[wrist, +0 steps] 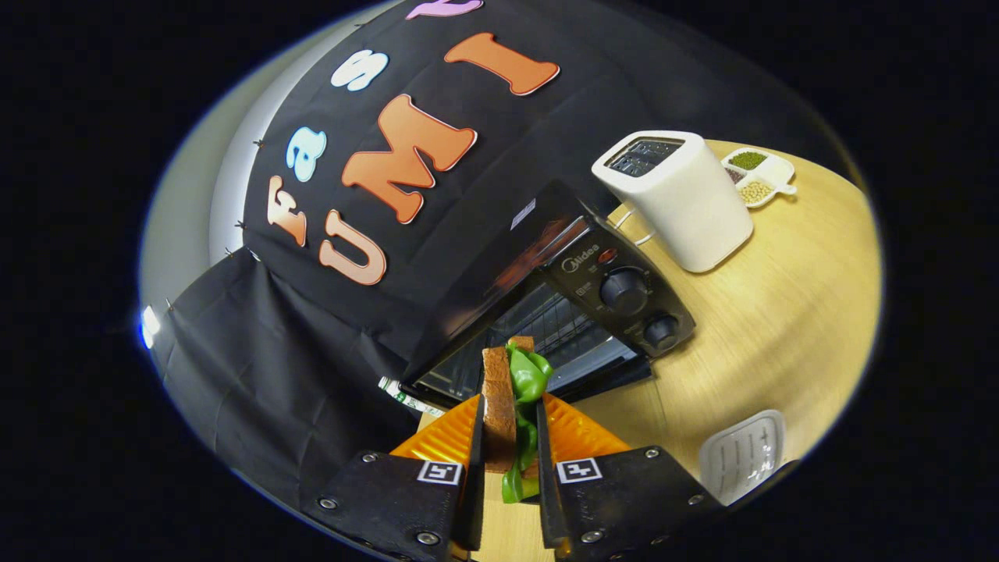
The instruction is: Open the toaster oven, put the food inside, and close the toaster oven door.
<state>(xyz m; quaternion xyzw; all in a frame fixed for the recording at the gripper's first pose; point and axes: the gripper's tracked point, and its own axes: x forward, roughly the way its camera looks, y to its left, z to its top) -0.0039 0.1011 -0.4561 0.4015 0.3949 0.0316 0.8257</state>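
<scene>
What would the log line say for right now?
gripper: shut on sandwich | toaster oven: door open, just ahead | sandwich: not yet inside | white toaster: beyond oven

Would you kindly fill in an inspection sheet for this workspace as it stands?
Surface: pale wooden table, bare ahead of the oven.
Job's things: black toaster oven, door open, wire rack visible inside; sandwich of bread and green leaf, held on edge just in front of the opening.
Clutter: white toaster beside the oven; divided dish of beans behind it; pale ribbed tray near the fingers.
Grippers: gripper shut on the sandwich, both fingers pressing its sides.
Cables: white cord between toaster and oven.
Surroundings: black cloth wall behind the oven; nothing else seen.
</scene>
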